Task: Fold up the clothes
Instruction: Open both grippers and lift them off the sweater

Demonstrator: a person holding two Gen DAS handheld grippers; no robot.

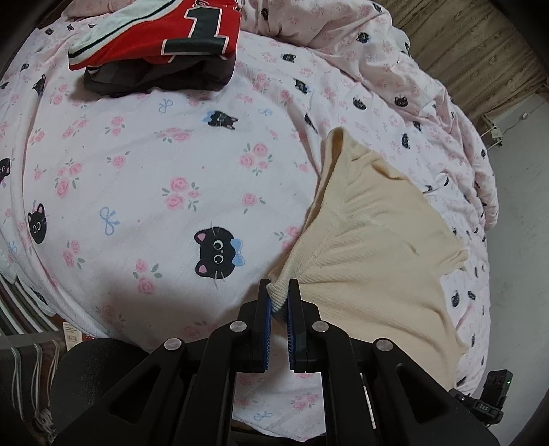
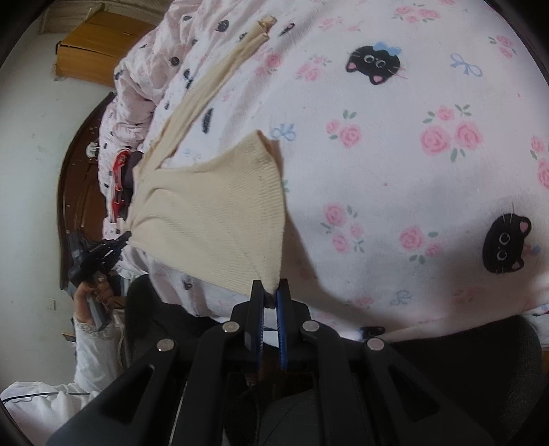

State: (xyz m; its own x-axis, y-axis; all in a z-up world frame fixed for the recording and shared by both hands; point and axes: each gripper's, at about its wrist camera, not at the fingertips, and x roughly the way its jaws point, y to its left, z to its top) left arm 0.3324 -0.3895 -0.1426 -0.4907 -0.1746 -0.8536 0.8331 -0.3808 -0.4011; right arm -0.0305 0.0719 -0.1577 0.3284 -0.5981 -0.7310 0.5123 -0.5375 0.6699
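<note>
— Cream ribbed knit: where is the top (image 1: pixel 374 247) being held?

— It is being pinched at one corner by the left hand-held gripper (image 1: pixel 278 295) and at another by the right hand-held gripper (image 2: pixel 271 294), stretched above the bed (image 1: pixel 144 171).

— How is it being judged to handle?

— Soft, light and stretchy; sagging is being expected, so hemmed corners are being favoured.

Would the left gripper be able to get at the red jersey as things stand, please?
Probably not yet: the left gripper is shut on the cream top. The bedsheet between it and the red jersey lies bare, so only its full grip stands in the way.
</note>
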